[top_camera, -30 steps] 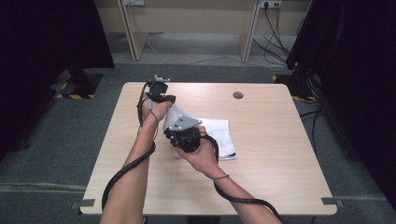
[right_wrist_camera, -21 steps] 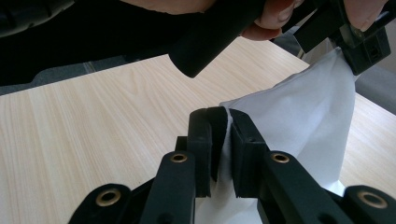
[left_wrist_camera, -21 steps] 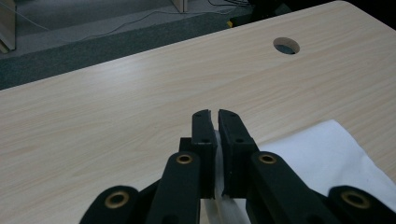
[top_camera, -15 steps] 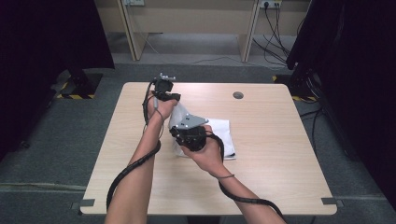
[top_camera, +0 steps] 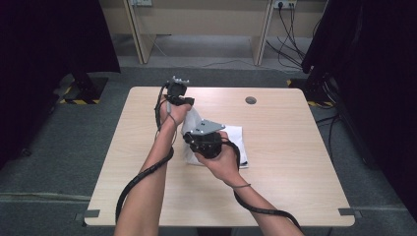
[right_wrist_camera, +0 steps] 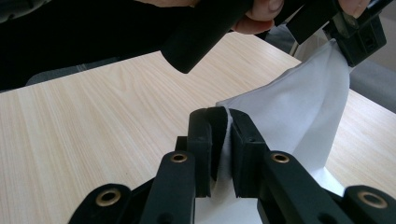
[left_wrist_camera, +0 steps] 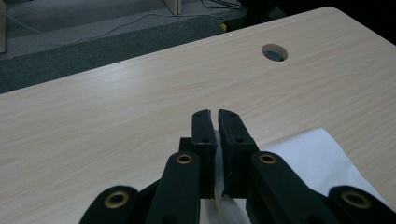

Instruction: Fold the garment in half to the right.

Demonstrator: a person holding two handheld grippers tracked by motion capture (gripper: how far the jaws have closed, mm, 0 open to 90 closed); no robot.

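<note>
Cloth pinched by both grippers above the table

You have the white cloth (top_camera: 235,140) held at two places, with one part lifted and the rest lying flat on the wooden table (top_camera: 295,162). Taking the cloth as your landmark: your left gripper (top_camera: 178,96) sits at its far left end, raised off the tabletop, and a stretch of fabric rises toward it from the flat part. In the left gripper view, that gripper's (left_wrist_camera: 215,116) jaws stand nearly together with a thin edge of cloth (left_wrist_camera: 322,154) clamped between them; the remaining fabric spreads below and to the right of the jaws.

Your right gripper (top_camera: 206,140) is over the cloth's left part, nearer you than the left one. In the right gripper view, the right gripper (right_wrist_camera: 227,114) is narrowed onto a fold of cloth (right_wrist_camera: 299,102), fabric showing in the slim gap between the jaws. From there the sheet runs up, taut and slanted, to the left gripper (right_wrist_camera: 357,39) at the upper right, which grips its top corner.

The flat part of the cloth lies to the right of your right hand (top_camera: 223,162), roughly mid-table. Beyond the cloth, toward the far edge, is a round cable hole (top_camera: 251,100) in the tabletop, well apart from the fabric. Both cables (top_camera: 142,177) trail back along your forearms.
</note>
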